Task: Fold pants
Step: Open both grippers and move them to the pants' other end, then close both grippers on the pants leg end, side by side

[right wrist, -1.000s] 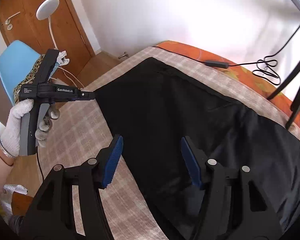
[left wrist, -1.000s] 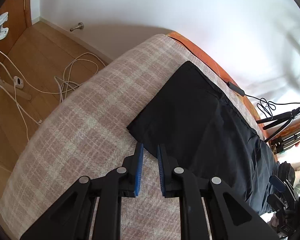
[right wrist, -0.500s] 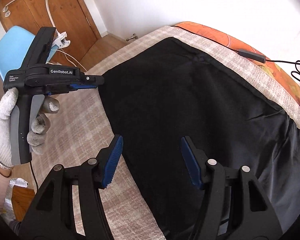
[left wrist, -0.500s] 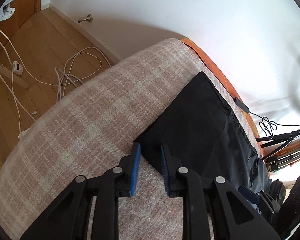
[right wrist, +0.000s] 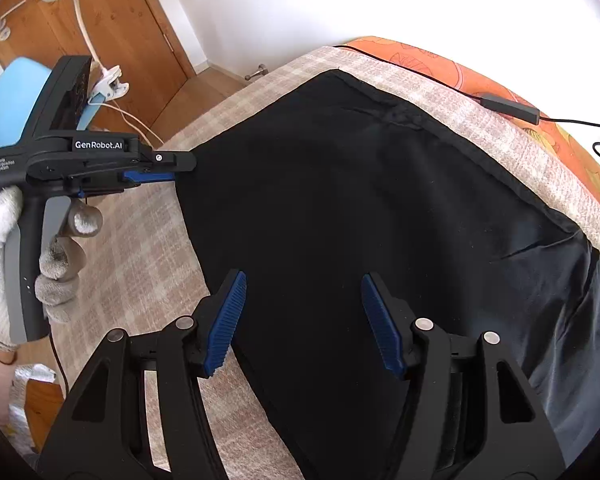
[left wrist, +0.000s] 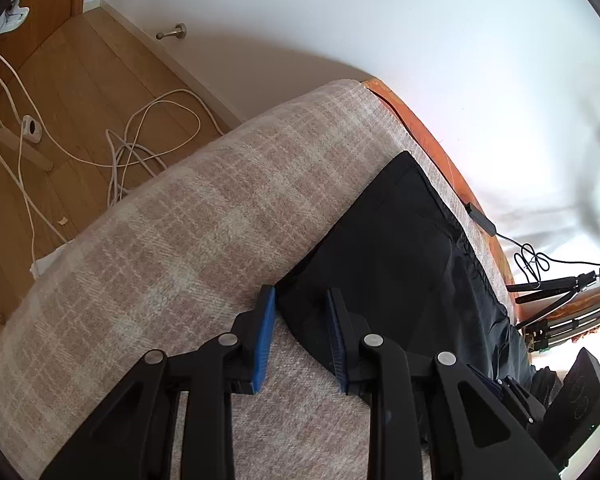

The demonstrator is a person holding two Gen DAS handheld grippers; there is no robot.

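Note:
Black pants point(right wrist: 360, 208) lie flat on a beige plaid blanket point(left wrist: 172, 248) on the bed; they also show in the left wrist view point(left wrist: 400, 248). My left gripper point(left wrist: 302, 300) is open, its fingers straddling the near corner of the pant leg hem. In the right wrist view the left gripper point(right wrist: 180, 166) sits at that same corner, held by a gloved hand. My right gripper point(right wrist: 302, 292) is open wide and hovers over the pants near their near edge, holding nothing.
White cables point(left wrist: 140, 140) lie on the wooden floor left of the bed. A black cable with an adapter point(right wrist: 508, 106) runs along the orange mattress edge point(right wrist: 540, 120). A tripod point(left wrist: 556, 292) stands at the right. A blue chair point(right wrist: 16, 84) and wooden door point(right wrist: 120, 20) are at the left.
My left gripper has opened a little and moved in so the pants corner lies between its fingers. My right gripper has moved in lower over the pants, still open.

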